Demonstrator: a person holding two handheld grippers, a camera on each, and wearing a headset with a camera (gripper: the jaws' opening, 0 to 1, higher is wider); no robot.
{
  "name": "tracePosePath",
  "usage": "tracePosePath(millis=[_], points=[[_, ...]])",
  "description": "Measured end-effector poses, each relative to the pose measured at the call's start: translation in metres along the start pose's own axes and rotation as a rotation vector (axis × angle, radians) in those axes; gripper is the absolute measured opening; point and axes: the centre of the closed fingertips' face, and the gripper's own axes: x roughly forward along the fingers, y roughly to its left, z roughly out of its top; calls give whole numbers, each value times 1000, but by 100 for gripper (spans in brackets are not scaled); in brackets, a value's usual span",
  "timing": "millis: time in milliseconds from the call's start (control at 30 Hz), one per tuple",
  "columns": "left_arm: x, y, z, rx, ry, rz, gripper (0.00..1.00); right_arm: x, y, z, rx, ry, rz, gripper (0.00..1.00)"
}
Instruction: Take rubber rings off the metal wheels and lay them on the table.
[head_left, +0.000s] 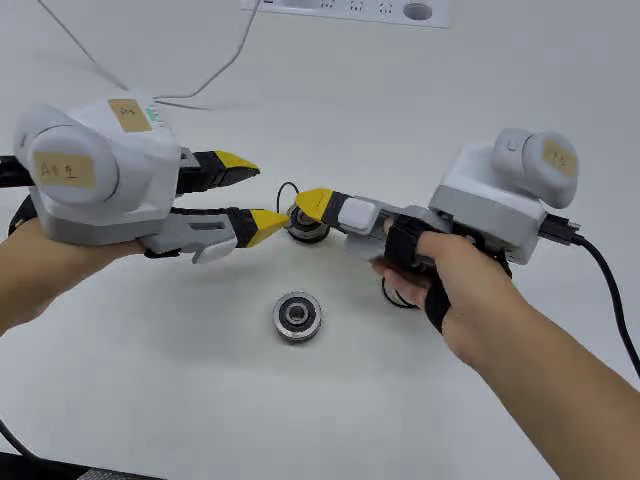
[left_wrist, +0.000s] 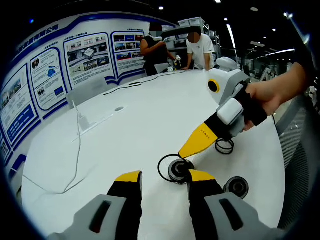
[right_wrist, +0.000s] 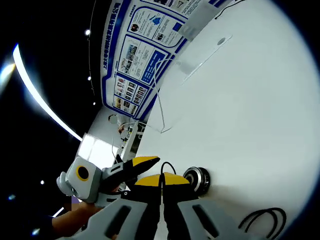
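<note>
white table (left_wrist: 150, 115) | blue poster wall (left_wrist: 45, 75) | ceiling strip lights (left_wrist: 231, 35)

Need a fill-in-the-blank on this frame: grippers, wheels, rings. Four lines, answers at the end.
1. The left gripper has its jaws ____.
2. The table carries ____ metal wheels: a far wheel between the gripper tips and a near wheel.
3. The right gripper, jaws shut, seems to pinch the rubber ring looping off the ____ wheel.
4. The removed rings lie on the table beside the ____ gripper.

Missing words: open; two; far; right.
</note>
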Motion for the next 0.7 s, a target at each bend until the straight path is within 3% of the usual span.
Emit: tracePosePath(millis=[267,467,700], points=[[-3,-1,4,7,-5,19,44,-26,-2,15,12,-31,-8,1],[-3,-9,9,14,-15,14,46,-53,-28,12,47,-48,-71,1],[-6,-13,15,5,-33,17,49,-76,-34,4,66,-59,-93,1]])
